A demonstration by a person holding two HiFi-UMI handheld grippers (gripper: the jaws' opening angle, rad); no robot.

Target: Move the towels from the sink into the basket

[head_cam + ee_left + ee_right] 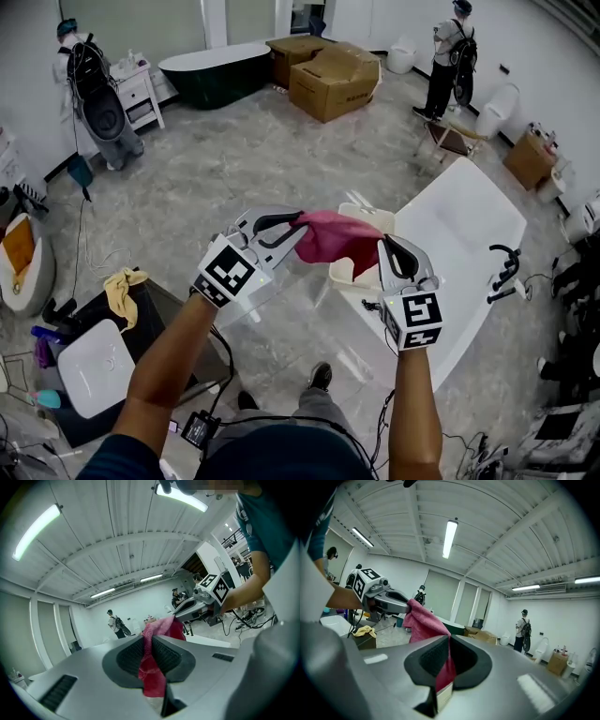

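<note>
Towel hangs in mid-air between left gripper and right gripper, the fingers of each clenched on an edge. Judged light, soft and limp (it sags between holds). Edge grips suit it.

Deep pink towel. Pale grey left gripper and right gripper, with black ribbed pads and black-and-white square markers. Grey marbled floor. White bathtub, dark green bathtub, brown cardboard boxes, yellow cloth, white sink.
</note>
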